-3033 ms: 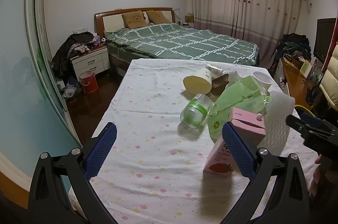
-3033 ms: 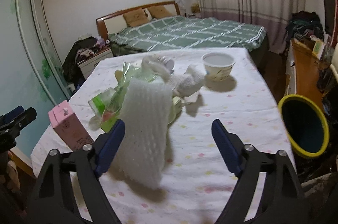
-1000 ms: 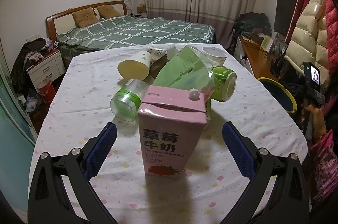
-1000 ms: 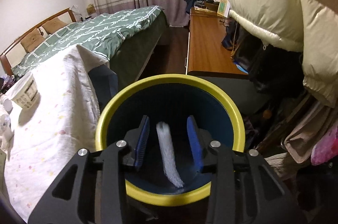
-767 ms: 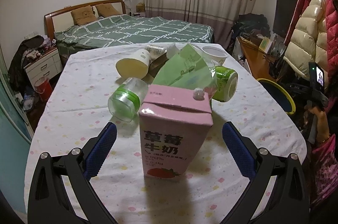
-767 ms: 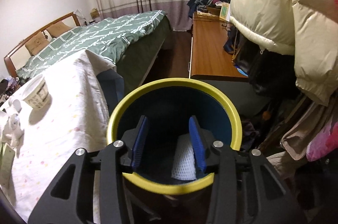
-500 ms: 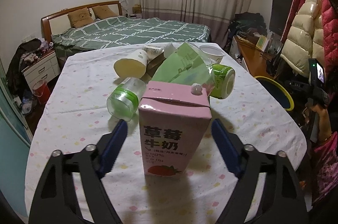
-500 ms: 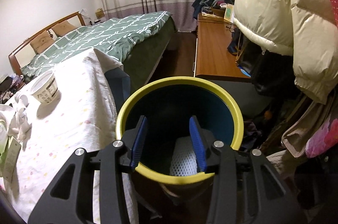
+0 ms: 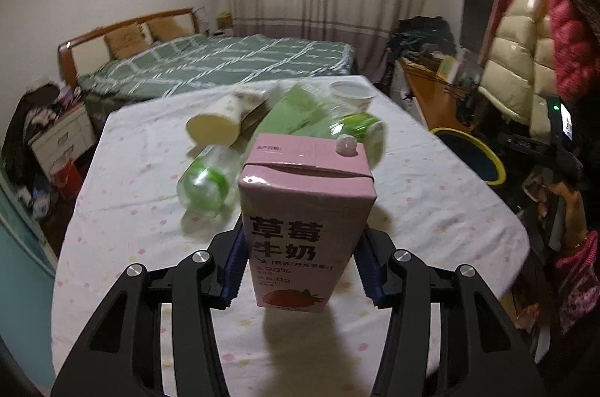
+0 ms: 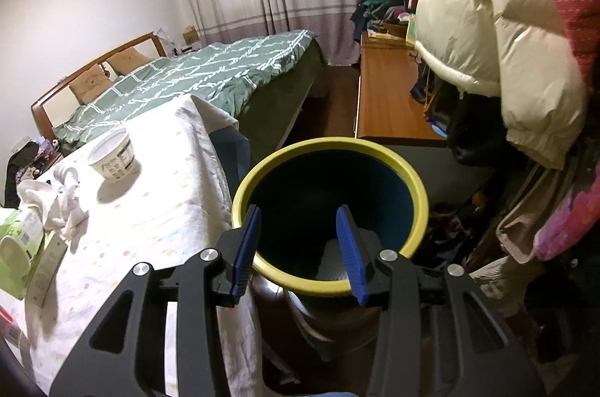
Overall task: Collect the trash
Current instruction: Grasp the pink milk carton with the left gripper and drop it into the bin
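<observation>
While the left gripper point(image 9: 300, 269) clamps the carton point(image 9: 305, 220) from both sides, the carton stands upright on the table point(image 9: 431, 209), long axis vertical, printed face toward the camera, cap point(image 9: 347, 146) at the top right corner. The jaws have just been closing, and the blue pads point(image 9: 232, 269) now press low on its side walls. The carton's base looks a touch off the cloth, a shadow under it; can't confirm a lift.

Behind the carton, blurred: a clear bottle point(image 9: 206, 179) with a green band lies on its side, mouth end toward the camera-left. A cream cup point(image 9: 215, 125) lies tipped behind that, open end facing front-left. A green pouch point(image 9: 300, 112) and a green-lidded jar point(image 9: 360, 131) sit right behind the carton, close or touching, can't tell which. A white tub point(image 9: 350, 93) stands upright at the far edge. Nothing is between the carton and the camera.

The right gripper point(image 10: 300, 243) hangs over the bin point(image 10: 408, 179), jaws part open, nothing between them. The bin sits just beside the table's right edge, yellow rim, dark inside, with white foam net point(image 10: 332, 262) at the bottom. The right view also shows the tub, a crumpled white rag point(image 10: 56, 205) and the pouch on the cloth. A bed point(image 10: 210, 71), a desk point(image 10: 386, 101) and hanging coats point(image 10: 487, 22) are around.
</observation>
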`<move>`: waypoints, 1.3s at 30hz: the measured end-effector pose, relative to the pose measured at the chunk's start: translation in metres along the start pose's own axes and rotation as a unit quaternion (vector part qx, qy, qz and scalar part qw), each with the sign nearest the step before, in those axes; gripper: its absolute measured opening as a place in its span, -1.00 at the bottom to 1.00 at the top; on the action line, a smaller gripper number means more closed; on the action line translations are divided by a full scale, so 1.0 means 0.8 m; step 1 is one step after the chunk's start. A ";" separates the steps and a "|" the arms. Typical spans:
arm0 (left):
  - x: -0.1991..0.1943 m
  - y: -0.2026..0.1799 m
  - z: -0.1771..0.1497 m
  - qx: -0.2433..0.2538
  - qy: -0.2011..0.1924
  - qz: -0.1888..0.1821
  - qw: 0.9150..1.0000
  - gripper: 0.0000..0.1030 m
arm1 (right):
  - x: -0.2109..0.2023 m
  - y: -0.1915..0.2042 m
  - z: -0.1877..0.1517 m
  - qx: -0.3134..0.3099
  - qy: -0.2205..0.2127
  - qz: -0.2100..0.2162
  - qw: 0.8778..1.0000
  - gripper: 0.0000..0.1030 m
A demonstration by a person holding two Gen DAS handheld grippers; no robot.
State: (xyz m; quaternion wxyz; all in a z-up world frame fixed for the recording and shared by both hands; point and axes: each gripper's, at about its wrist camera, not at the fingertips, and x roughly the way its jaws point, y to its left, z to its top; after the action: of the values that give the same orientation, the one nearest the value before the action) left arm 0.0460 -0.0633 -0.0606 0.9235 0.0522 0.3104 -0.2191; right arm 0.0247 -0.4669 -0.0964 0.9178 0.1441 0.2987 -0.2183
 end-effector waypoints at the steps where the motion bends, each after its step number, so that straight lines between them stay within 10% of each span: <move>1: -0.003 -0.005 0.003 0.003 -0.003 -0.003 1.000 -0.02 | -0.007 -0.002 -0.001 0.001 -0.005 -0.001 1.000 -0.22; 10: 0.019 -0.089 0.067 0.047 -0.019 -0.095 0.994 -0.02 | -0.041 -0.043 -0.014 0.024 -0.021 -0.024 0.999 -0.22; 21: 0.143 -0.265 0.154 0.128 0.011 -0.216 0.968 -0.01 | -0.051 -0.096 -0.029 0.061 -0.020 -0.046 0.997 -0.22; 39: 0.360 -0.446 0.154 0.154 0.110 -0.227 0.955 0.22 | -0.035 -0.134 -0.046 0.100 0.008 -0.057 0.993 -0.21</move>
State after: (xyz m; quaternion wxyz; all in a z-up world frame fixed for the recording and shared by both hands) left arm 0.1629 -0.5195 -0.1196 0.7905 0.1460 0.3758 -0.4611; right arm -0.0653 -0.5365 -0.1223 0.8824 0.2194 0.2908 -0.2977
